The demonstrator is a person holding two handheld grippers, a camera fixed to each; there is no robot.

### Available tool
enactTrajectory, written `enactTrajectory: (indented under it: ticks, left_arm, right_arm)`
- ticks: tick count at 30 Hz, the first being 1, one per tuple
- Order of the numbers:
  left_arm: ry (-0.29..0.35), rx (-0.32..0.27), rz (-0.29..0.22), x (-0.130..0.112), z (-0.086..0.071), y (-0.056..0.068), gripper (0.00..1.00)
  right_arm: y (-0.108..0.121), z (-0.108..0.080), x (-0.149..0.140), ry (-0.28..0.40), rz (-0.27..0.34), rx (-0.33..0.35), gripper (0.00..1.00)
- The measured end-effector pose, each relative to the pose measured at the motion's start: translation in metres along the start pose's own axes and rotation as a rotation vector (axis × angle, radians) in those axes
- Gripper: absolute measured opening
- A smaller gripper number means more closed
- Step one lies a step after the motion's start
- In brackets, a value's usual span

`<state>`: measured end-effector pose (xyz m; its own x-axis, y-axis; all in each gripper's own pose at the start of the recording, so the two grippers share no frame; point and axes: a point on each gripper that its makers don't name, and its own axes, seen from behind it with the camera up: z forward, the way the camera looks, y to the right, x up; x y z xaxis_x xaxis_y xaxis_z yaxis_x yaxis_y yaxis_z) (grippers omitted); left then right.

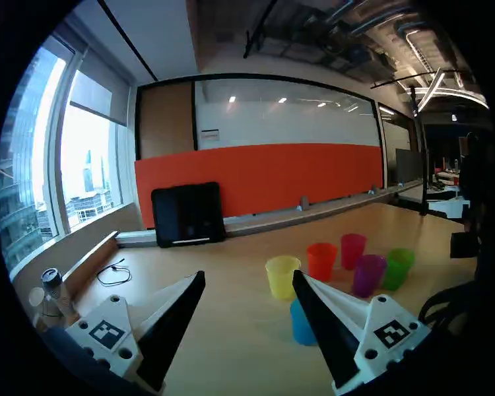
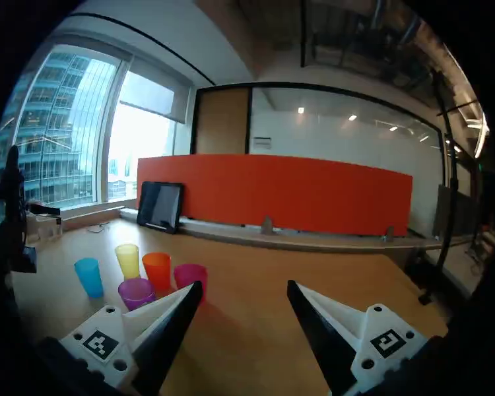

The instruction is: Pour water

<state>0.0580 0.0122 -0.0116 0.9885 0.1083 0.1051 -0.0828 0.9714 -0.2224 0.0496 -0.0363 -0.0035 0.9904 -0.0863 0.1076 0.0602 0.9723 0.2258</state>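
So here we've got the right gripper (image 2: 244, 285) over the wooden table (image 2: 261, 330), jaws spread wide with just bare wood between them. Toward the table's left edge sits a little cluster of plastic cups. The blue cup (image 2: 89, 277) is out nearest that edge, then the yellow cup (image 2: 127, 260), orange cup (image 2: 157, 270) and pink cup (image 2: 190, 274) in a loose row. The purple cup (image 2: 136, 292) stands in front of those, partly tucked behind the jaw on the view's left. All upright as far as we can tell. An orange divider (image 2: 274, 191) runs along the far edge, and a dark tablet (image 2: 160, 206) leans against it near the far left corner.
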Motion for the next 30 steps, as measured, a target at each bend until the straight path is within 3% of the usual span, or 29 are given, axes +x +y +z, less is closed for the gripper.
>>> enactTrajectory:
  ticks: [8, 15, 24, 30]
  left_arm:
    - [0.063, 0.043, -0.031, 0.009, 0.000, 0.001, 0.99]
    - [0.128, 0.103, -0.026, 0.024, -0.001, -0.005, 0.99]
    - [0.178, 0.158, 0.006, 0.034, -0.002, -0.010, 0.99]
    - [0.185, 0.170, -0.005, 0.033, 0.000, -0.007, 0.99]
  right_arm:
    - [0.013, 0.004, 0.014, 0.073, 0.004, -0.108, 0.99]
    - [0.029, 0.000, 0.027, 0.139, 0.020, -0.209, 0.99]
    - [0.037, -0.008, 0.034, 0.175, 0.020, -0.275, 0.99]
    - [0.040, -0.012, 0.034, 0.182, 0.027, -0.297, 0.99]
